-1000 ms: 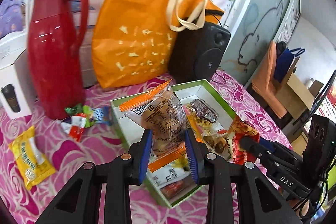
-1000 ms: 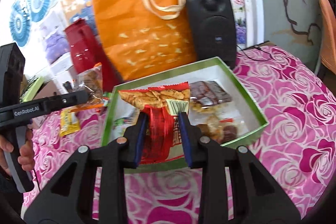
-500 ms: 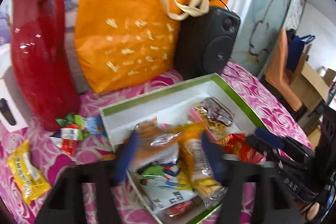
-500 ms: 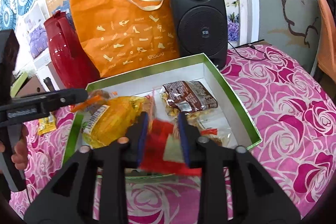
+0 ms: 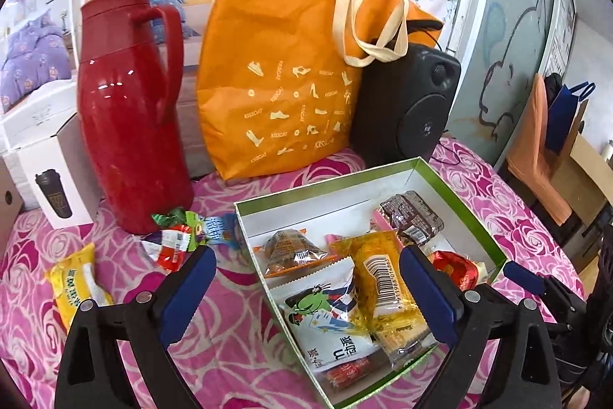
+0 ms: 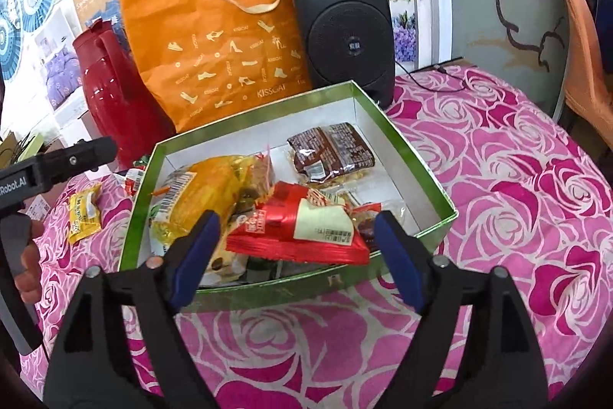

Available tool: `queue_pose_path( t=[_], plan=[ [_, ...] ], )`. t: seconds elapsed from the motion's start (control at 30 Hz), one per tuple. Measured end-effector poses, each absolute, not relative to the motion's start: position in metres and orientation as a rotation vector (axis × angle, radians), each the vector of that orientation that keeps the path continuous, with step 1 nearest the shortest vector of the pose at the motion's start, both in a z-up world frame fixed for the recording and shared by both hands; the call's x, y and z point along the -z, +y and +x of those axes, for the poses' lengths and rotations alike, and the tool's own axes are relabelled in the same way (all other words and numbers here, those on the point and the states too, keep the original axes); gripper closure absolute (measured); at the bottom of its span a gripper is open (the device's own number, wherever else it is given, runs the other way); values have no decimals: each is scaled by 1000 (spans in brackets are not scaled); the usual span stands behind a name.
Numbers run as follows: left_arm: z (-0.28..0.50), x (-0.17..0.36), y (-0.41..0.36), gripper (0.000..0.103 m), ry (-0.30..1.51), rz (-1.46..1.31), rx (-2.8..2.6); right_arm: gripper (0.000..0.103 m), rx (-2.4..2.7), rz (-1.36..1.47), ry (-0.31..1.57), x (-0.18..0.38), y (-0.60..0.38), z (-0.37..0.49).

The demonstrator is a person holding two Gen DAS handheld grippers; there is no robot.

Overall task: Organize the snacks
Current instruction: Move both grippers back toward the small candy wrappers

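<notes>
A green-rimmed white box [image 5: 325,184] [image 6: 249,117] on the rose-patterned cloth holds several snack packets. My left gripper [image 5: 306,263] hovers over its near left corner with jaws opening wide. An orange-trimmed clear packet [image 5: 291,250], a white cartoon packet [image 5: 325,309] and a yellow barcode packet [image 5: 379,278] lie loose in the box between them. My right gripper [image 6: 297,221] is at the box's near edge, jaws opening. The red packet [image 6: 299,229] rests free in the box between its pads. A brown packet [image 6: 329,152] lies at the back.
A yellow packet [image 5: 76,286] and small wrappers [image 5: 176,244] lie on the cloth left of the box. Behind stand a red thermos jug [image 5: 130,125], an orange tote bag [image 5: 283,75], a black speaker [image 5: 406,110] and a white carton [image 5: 49,175]. A hand [image 6: 27,255] holds the left gripper.
The left gripper let go of the orange-trimmed packet, which now lies in the box. The right gripper released the red packet into the box. Both jaws spread wide.
</notes>
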State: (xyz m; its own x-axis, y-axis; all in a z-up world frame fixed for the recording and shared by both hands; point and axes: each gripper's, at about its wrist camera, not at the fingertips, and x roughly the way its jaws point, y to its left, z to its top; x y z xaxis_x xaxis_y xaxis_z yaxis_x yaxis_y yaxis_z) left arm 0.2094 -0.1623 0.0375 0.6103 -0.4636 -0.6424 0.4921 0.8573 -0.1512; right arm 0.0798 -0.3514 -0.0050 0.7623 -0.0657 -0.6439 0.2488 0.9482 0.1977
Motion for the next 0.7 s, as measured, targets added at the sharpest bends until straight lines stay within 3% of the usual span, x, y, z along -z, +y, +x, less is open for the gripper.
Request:
queue_pose_path(
  t=[0.43, 0.7],
  plan=[
    [181, -51, -105, 3, 676, 7, 486, 17, 104, 263, 691, -13, -309, 77],
    [171, -6, -25, 0, 778, -74, 368, 17, -84, 204, 707, -20, -249, 97]
  ],
)
